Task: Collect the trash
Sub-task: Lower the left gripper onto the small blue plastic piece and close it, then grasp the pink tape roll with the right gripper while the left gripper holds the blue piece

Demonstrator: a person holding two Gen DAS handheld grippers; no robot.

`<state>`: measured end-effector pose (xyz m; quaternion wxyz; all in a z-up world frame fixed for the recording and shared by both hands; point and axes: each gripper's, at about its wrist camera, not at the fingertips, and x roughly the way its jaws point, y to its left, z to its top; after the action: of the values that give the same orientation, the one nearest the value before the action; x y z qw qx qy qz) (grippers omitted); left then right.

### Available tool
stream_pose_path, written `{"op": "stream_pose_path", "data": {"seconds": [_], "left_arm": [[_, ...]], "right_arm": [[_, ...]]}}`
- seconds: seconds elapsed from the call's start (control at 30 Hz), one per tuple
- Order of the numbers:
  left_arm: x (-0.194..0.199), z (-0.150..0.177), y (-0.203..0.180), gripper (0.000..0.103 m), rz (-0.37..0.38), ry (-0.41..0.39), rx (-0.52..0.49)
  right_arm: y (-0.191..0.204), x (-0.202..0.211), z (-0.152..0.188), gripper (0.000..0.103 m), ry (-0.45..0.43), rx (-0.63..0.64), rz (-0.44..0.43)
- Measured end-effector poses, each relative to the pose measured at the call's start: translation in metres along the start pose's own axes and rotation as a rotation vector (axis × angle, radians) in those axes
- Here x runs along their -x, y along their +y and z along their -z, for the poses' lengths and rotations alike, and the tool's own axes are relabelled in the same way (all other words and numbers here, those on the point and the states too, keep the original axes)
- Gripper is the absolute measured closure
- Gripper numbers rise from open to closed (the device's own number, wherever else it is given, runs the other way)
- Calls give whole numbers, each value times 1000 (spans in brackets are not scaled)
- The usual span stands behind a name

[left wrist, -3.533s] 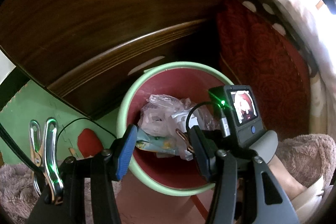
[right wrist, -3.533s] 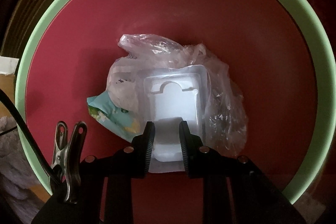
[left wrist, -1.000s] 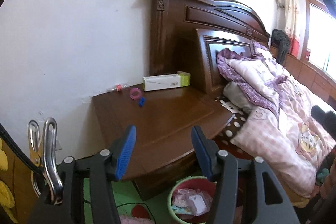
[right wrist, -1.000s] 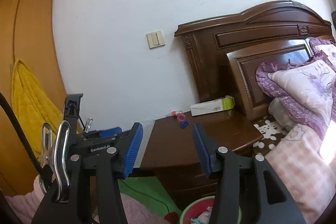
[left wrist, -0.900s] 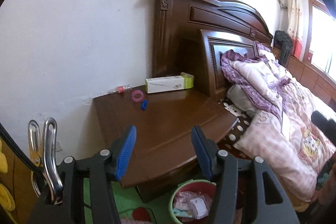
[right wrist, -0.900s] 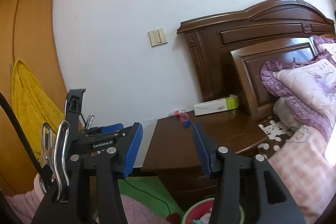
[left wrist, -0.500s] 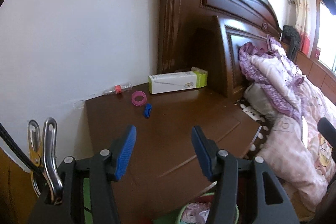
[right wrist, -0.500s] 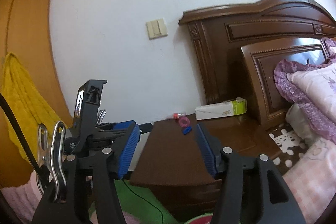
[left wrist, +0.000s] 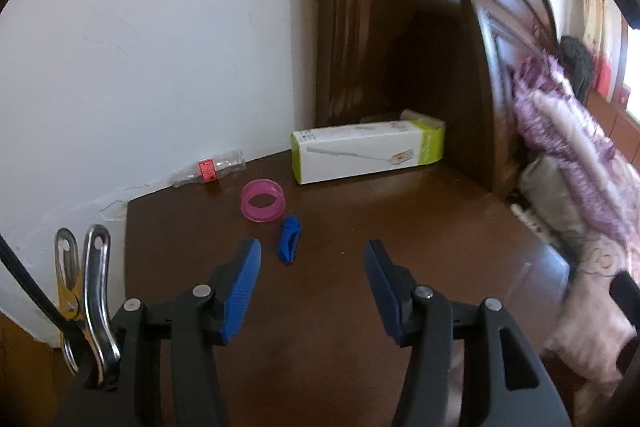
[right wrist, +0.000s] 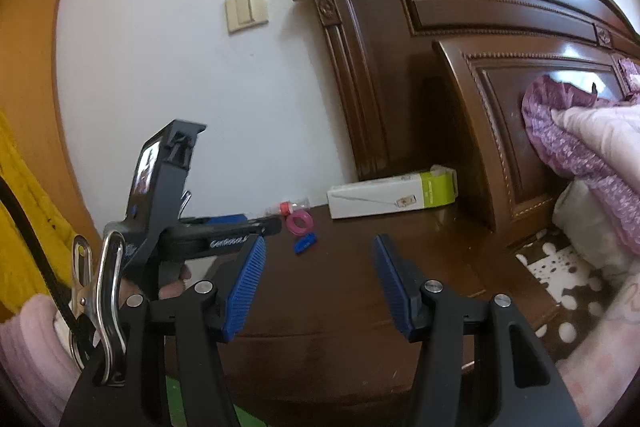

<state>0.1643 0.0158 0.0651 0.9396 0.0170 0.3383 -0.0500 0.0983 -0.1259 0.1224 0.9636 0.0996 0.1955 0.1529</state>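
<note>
The left gripper (left wrist: 312, 283), jaws apart and empty after closing slightly, has come from the bin to the nightstand (left wrist: 400, 227), near the blue scrap (left wrist: 289, 245), likely next.

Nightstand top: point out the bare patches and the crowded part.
The nightstand is bare across its front half and to the right, between the blue piece and the bed. The clutter sits at the back: bottle, pink ring and box along the wall.
</note>
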Motion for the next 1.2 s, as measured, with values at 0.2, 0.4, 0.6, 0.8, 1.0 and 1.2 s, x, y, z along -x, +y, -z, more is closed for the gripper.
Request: {"op": "stream_pose_path", "data": {"seconds": [0.2, 0.4, 0.6, 0.8, 1.0, 1.2], "left_arm": [[-54, -2, 6, 60, -103, 91, -3], [-82, -3, 17, 60, -80, 155, 54], [-93, -3, 16, 60, -75, 170, 59], [-99, -4, 14, 60, -77, 190, 62], [-96, -3, 12, 84, -62, 196, 79], [-76, 9, 9, 88, -80, 174, 92]], "right_arm": [[-22, -25, 16, 46, 50, -56, -56], [-37, -36, 24, 46, 82, -113, -78], [-41, -41, 26, 46, 91, -130, -68], [-44, -49, 30, 46, 116, -141, -68], [-46, -50, 32, 46, 124, -153, -63], [-47, -56, 38, 46, 142, -159, -55]]}}
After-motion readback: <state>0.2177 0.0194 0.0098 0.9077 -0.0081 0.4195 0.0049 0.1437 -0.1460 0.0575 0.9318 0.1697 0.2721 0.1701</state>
